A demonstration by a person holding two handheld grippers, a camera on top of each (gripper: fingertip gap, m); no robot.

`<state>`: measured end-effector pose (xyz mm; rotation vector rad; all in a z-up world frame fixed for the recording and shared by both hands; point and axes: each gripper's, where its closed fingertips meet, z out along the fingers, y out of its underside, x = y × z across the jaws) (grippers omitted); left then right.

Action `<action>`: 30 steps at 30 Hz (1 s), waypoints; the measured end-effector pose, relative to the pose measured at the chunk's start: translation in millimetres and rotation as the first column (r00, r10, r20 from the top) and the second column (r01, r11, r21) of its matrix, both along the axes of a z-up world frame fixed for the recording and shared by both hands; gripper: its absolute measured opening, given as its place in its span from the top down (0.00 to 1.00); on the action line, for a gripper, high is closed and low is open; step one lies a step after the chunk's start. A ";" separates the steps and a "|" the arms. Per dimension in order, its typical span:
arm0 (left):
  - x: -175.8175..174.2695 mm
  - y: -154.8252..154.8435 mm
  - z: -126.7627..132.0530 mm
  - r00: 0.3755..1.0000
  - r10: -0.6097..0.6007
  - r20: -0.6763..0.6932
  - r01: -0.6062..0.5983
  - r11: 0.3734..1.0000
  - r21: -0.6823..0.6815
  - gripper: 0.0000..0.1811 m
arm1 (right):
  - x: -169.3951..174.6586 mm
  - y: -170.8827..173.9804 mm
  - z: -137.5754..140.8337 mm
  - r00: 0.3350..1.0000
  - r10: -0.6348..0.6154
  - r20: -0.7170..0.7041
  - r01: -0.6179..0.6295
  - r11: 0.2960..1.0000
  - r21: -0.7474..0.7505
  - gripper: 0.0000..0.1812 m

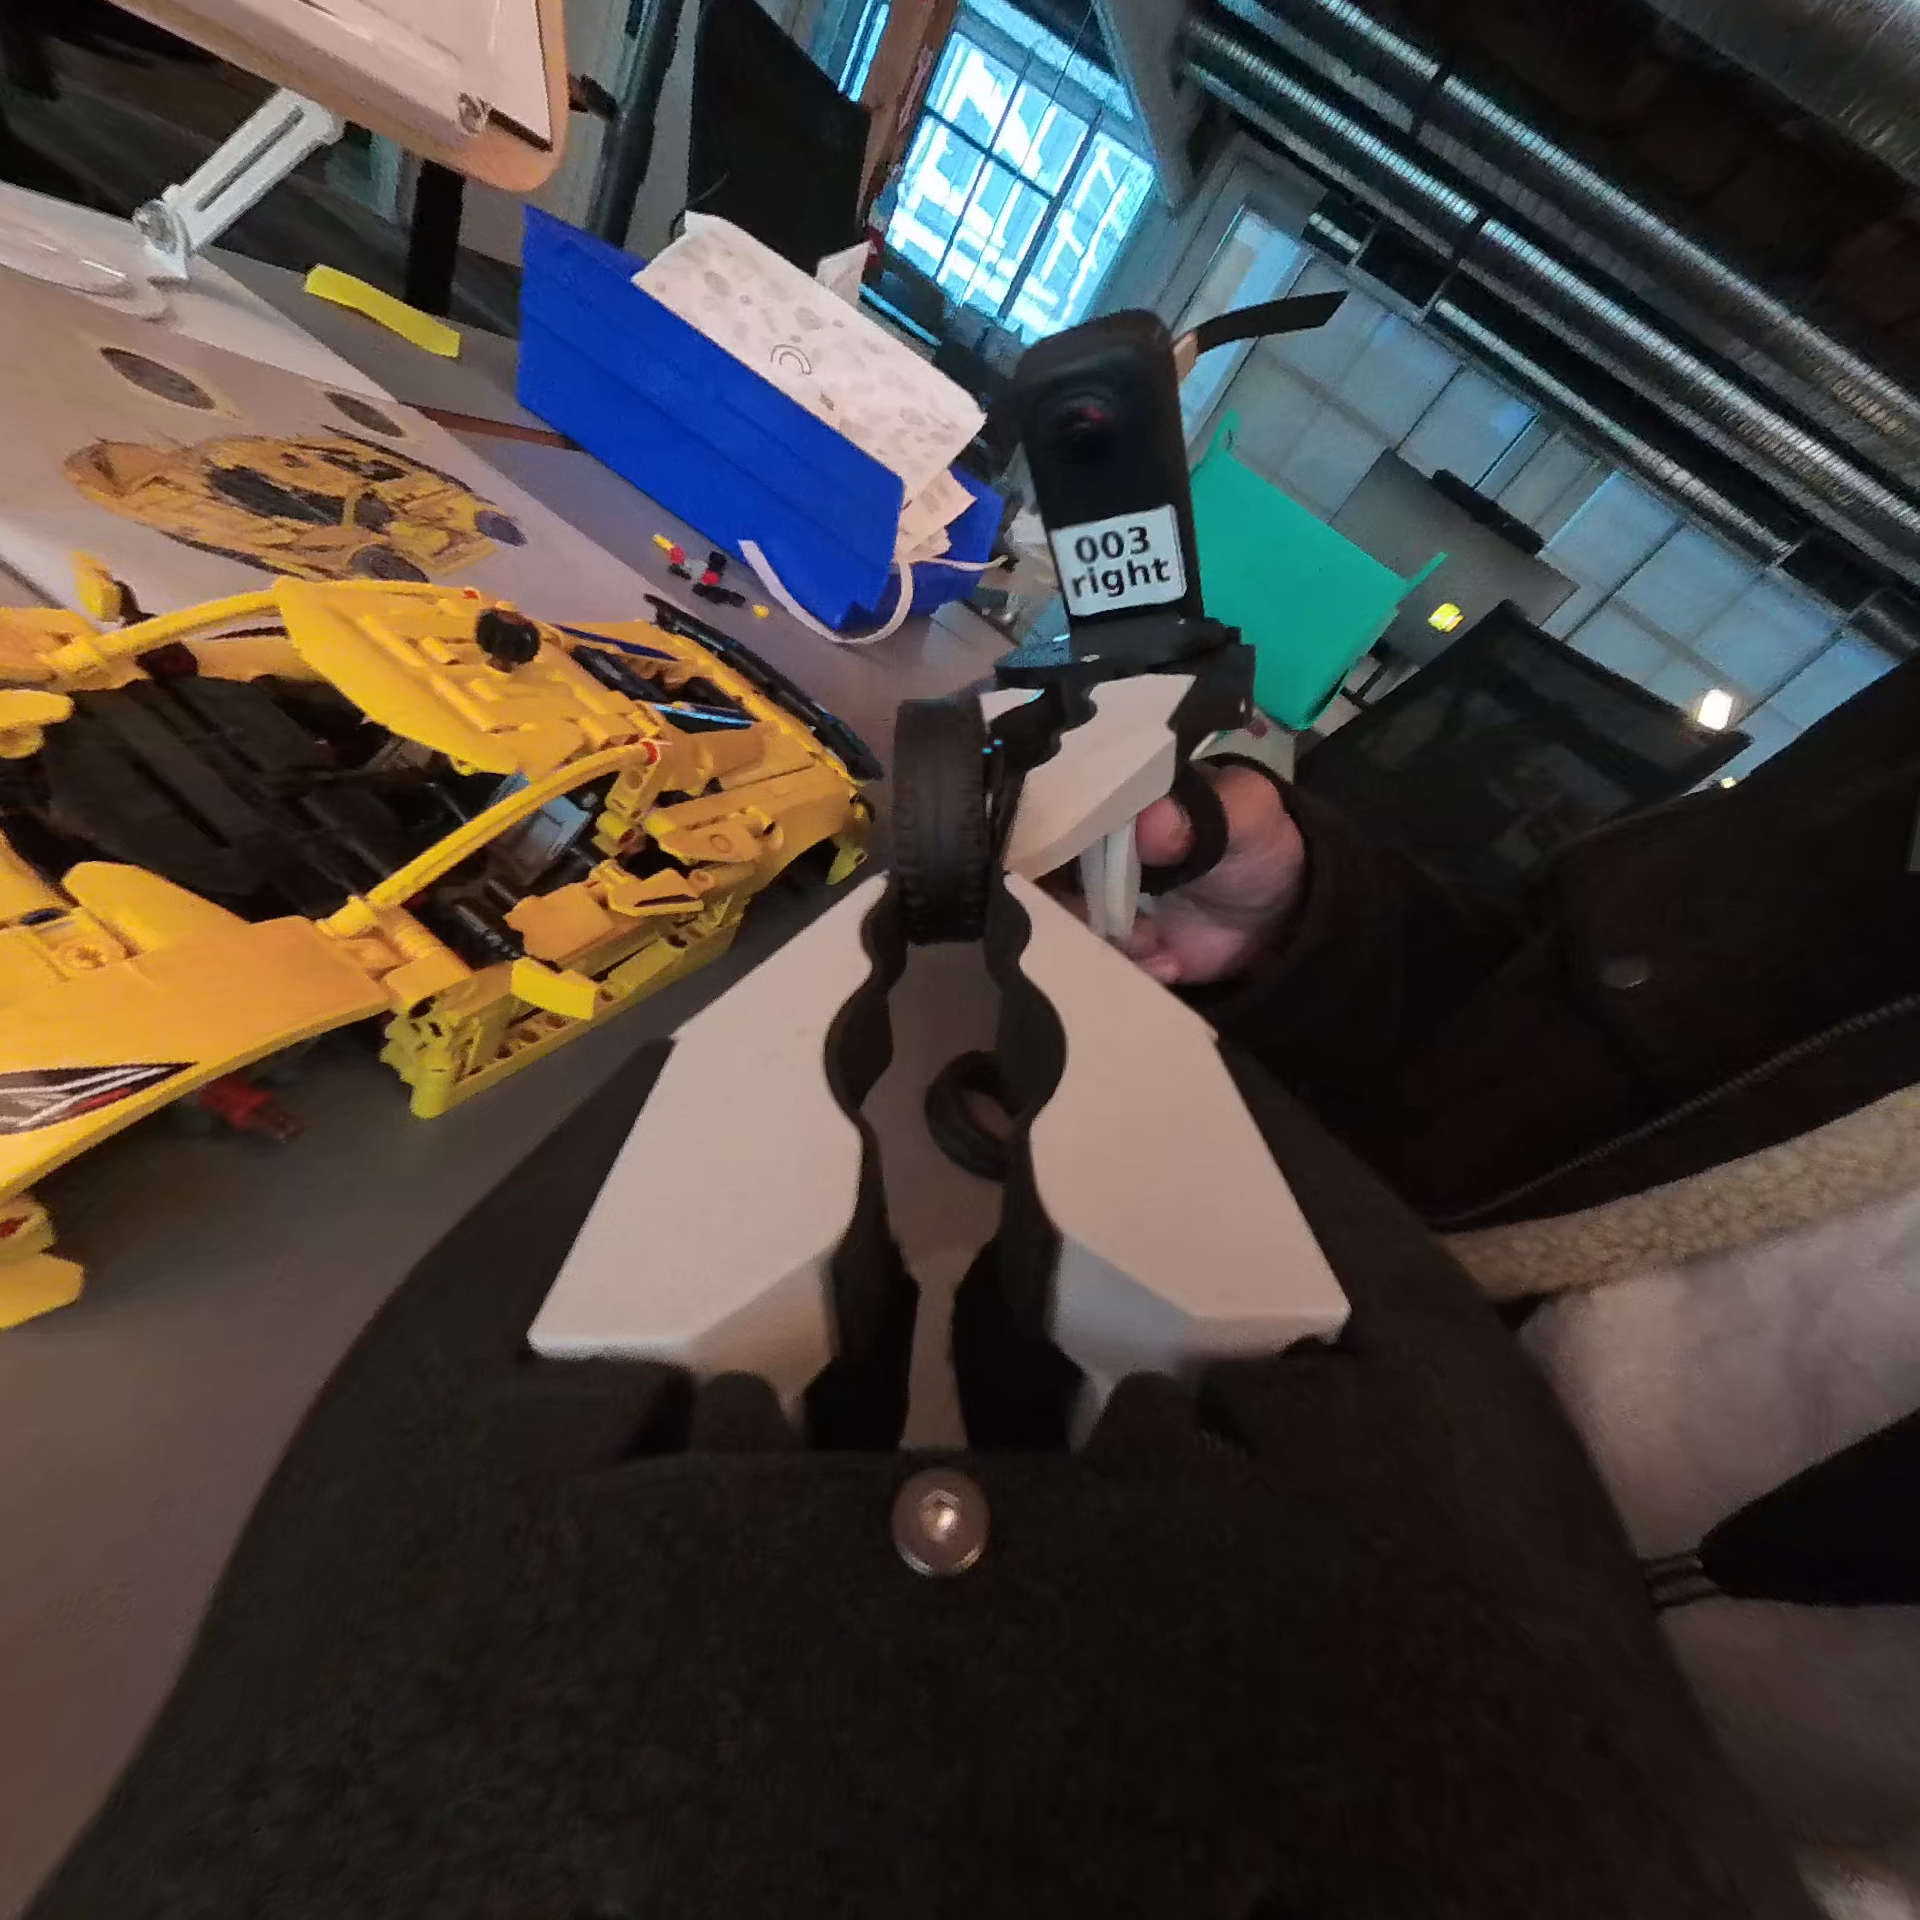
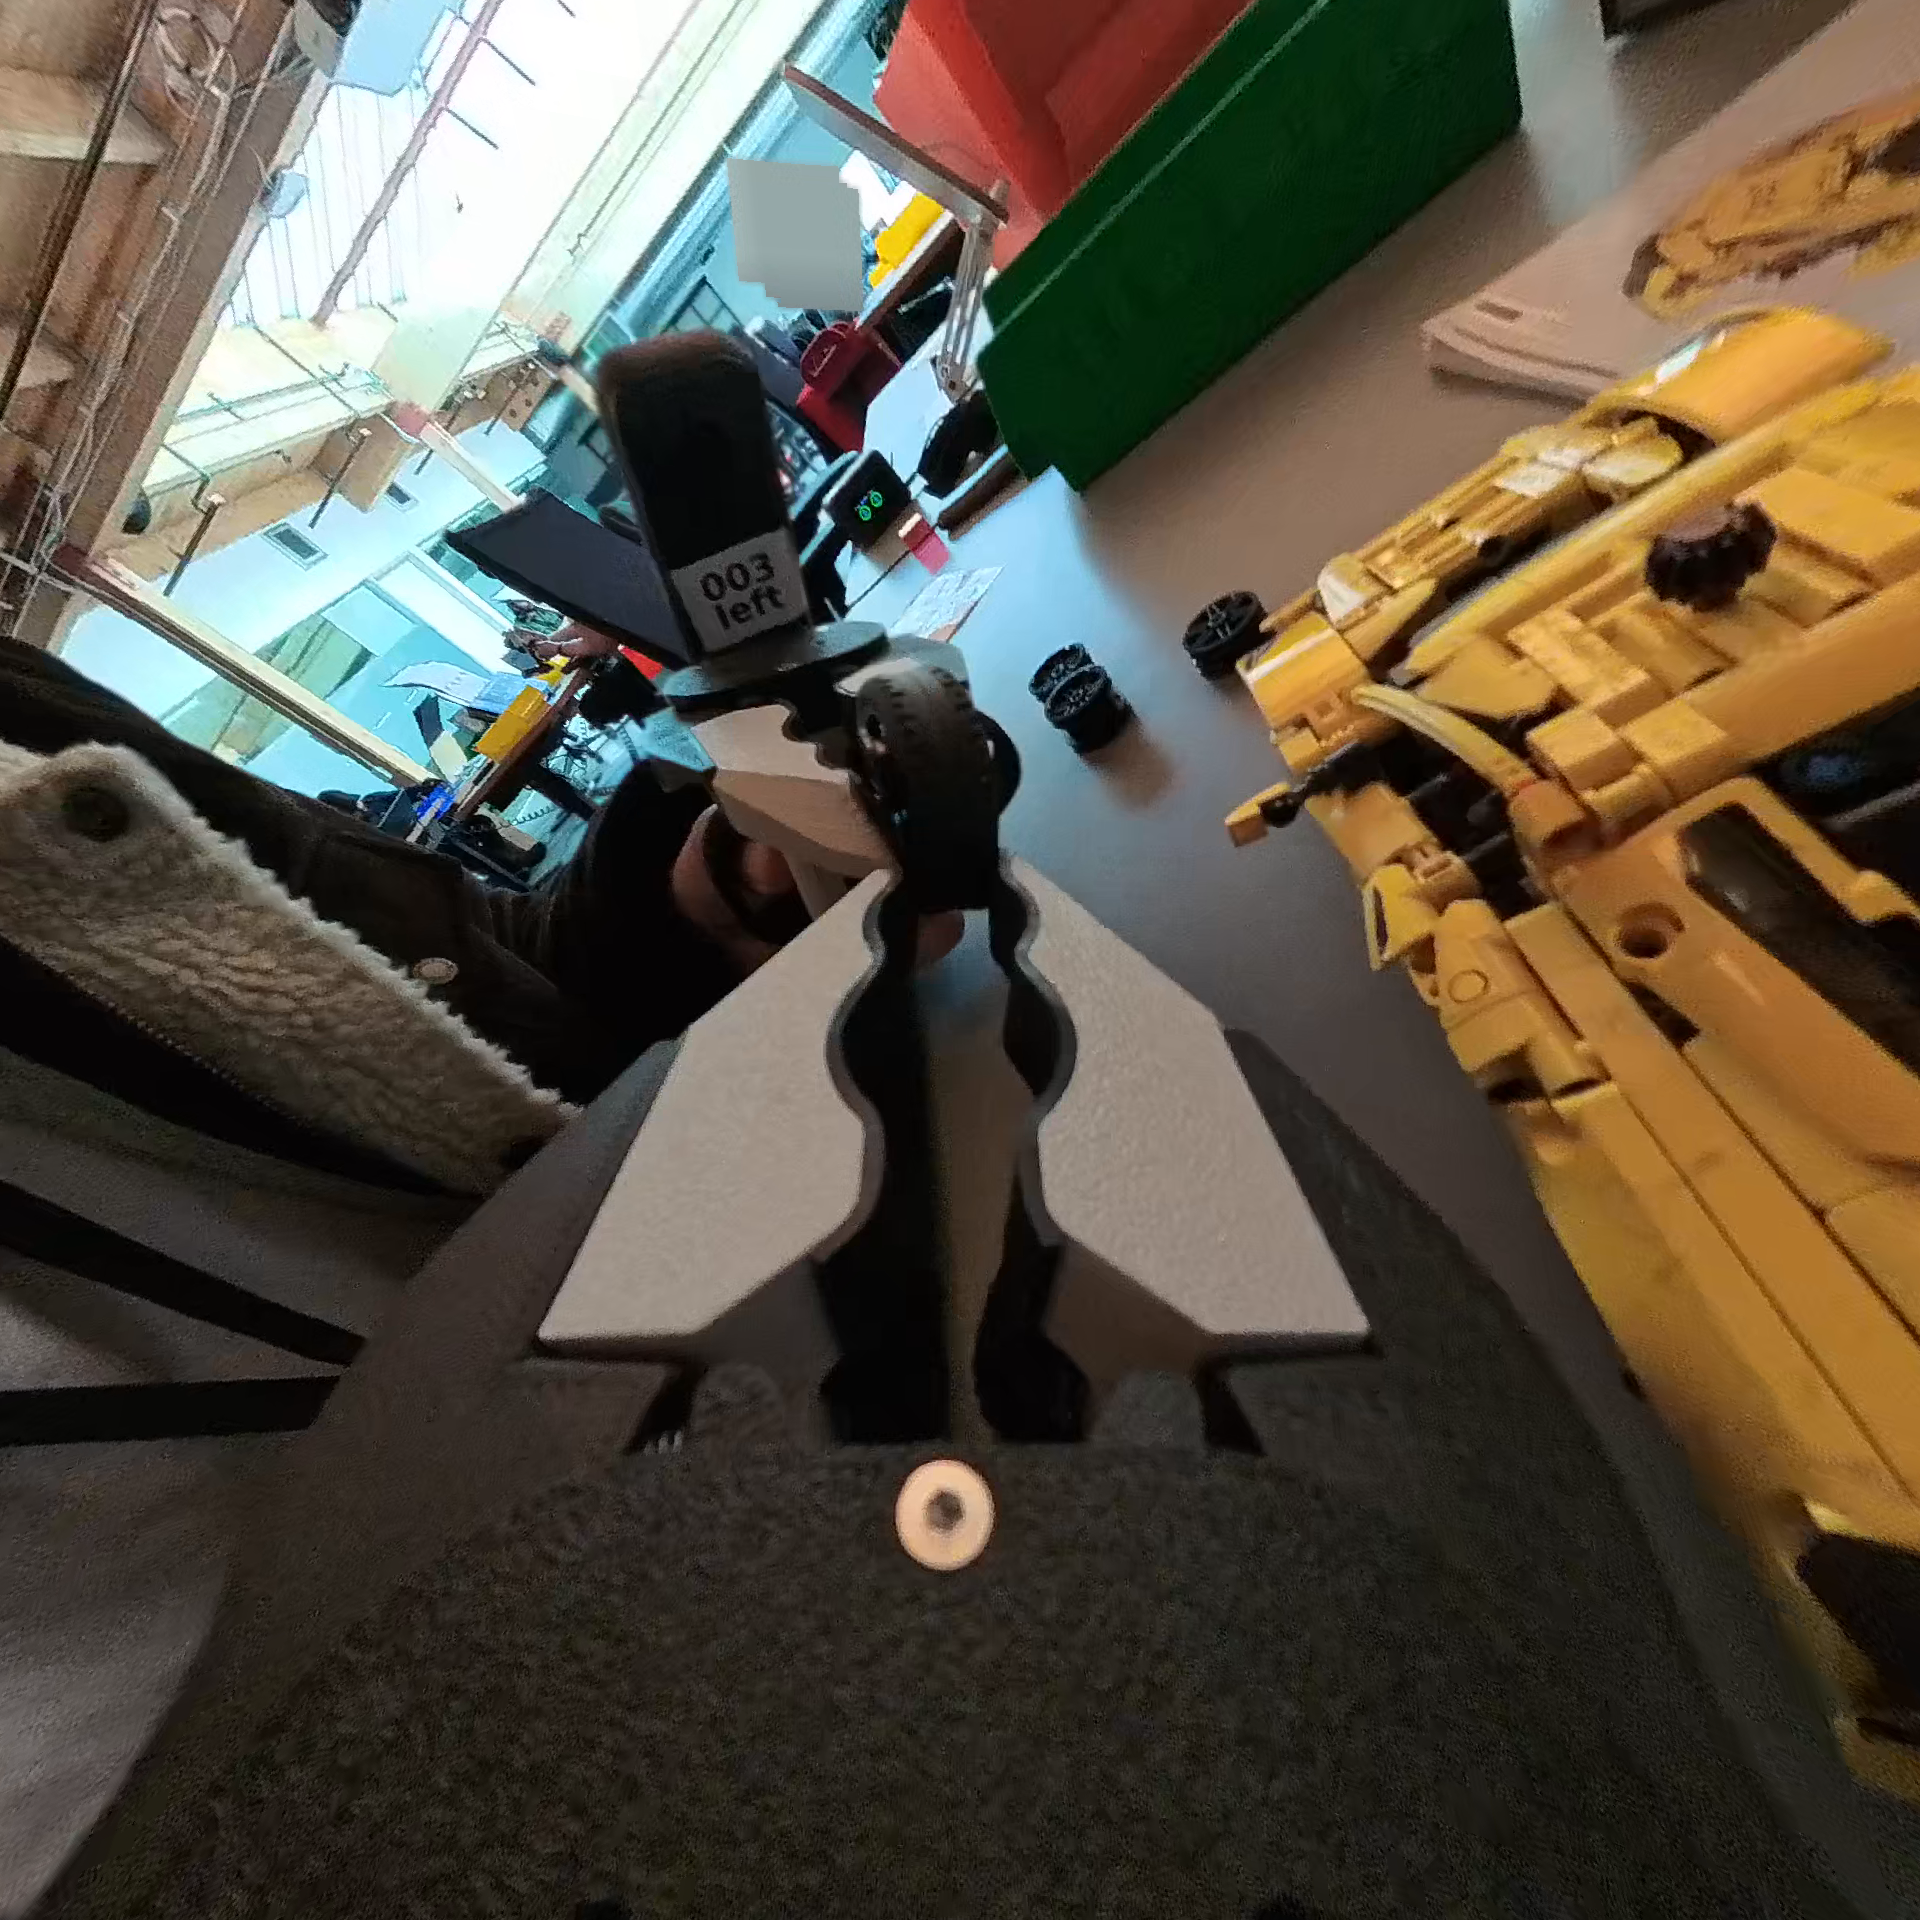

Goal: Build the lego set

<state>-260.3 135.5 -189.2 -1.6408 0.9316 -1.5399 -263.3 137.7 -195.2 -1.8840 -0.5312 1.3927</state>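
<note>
One black tyre (image 1: 940, 821) is pinched at the fingertips of both the left gripper (image 1: 943, 904) and the right gripper (image 2: 940, 883), which meet tip to tip above the table (image 1: 208, 1299), beside the yellow car model (image 1: 343, 821). Only the right wrist view shows spare black wheels (image 2: 1081, 696) lying on the table.
</note>
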 end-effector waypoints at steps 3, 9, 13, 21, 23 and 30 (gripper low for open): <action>-2.9 -3.6 7.8 0.994 -0.066 0.088 0.075 0.992 -0.100 0.92 | -4.5 -4.2 6.5 0.995 0.047 -0.091 -0.051 0.998 -0.047 0.92; -4.1 -10.2 12.8 0.976 -0.139 0.165 0.171 0.964 -0.203 0.92 | -1.2 -4.7 20.9 0.978 0.061 -0.199 -0.070 0.997 -0.040 0.88; 0.4 -18.6 8.3 0.974 -0.183 0.132 0.206 0.960 -0.192 0.91 | 1.2 -5.0 21.1 0.972 0.066 -0.227 -0.085 0.993 -0.077 0.90; -0.2 -12.9 9.4 0.982 -0.143 0.124 0.162 0.975 -0.153 0.90 | -3.6 -14.0 8.7 0.988 0.111 -0.107 -0.118 0.991 -0.061 0.90; -0.4 -13.1 9.2 0.985 -0.132 0.112 0.146 0.981 -0.128 0.91 | -3.3 -13.5 8.8 0.988 0.111 -0.102 -0.118 0.991 -0.059 0.90; -0.3 -6.2 1.0 0.997 -0.072 0.030 0.074 0.994 -0.077 0.91 | -1.6 -6.5 1.9 0.999 0.044 -0.013 -0.044 0.999 -0.024 0.92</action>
